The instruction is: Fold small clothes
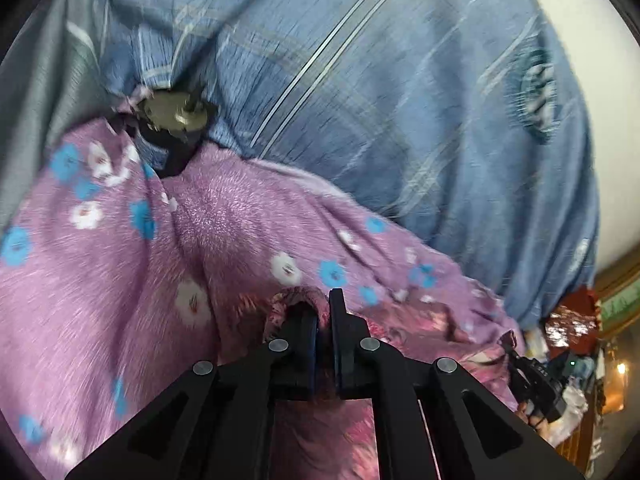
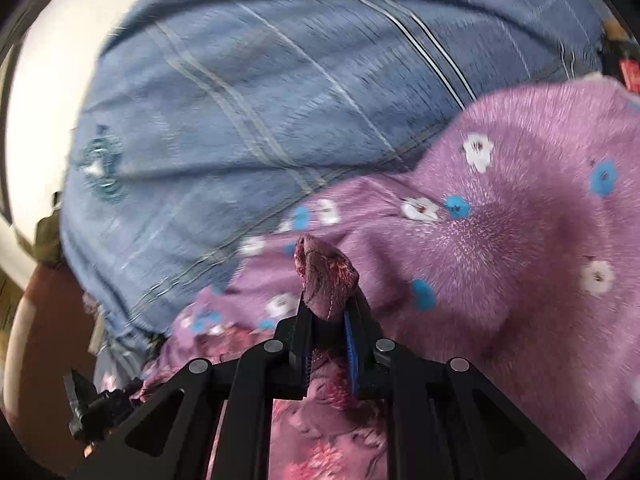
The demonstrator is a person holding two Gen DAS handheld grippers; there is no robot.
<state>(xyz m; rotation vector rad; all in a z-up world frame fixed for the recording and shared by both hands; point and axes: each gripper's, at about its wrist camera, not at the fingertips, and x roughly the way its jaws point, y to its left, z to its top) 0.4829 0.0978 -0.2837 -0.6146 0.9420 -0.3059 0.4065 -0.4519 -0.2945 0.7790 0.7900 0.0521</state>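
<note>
I am pinching the garment [image 1: 248,220] with both grippers over the sheet [image 1: 400,100].

My left gripper [image 1: 324,312] is clamping a fold of its hem; my right gripper [image 2: 328,300] is gripping a bunched edge, the purple cloth lying blurred on the blue sheet.

A blue bedsheet [image 1: 400,100] with pale crossing stripes and round teal prints is covering most of the surface in both views [image 2: 240,100]. Beside it, a grey cloth [image 1: 44,92] is lying at the left edge of the left wrist view. A white wall [image 1: 600,80] is showing behind the sheet, bright and plain, and it is appearing also in the right wrist view [image 2: 44,92]. At the lower right of the left view, a cluttered corner [image 1: 576,344] is showing, with a small orange lamp [image 1: 621,368] glowing there. Both pictures are blurred, so small details are staying unclear.
</note>
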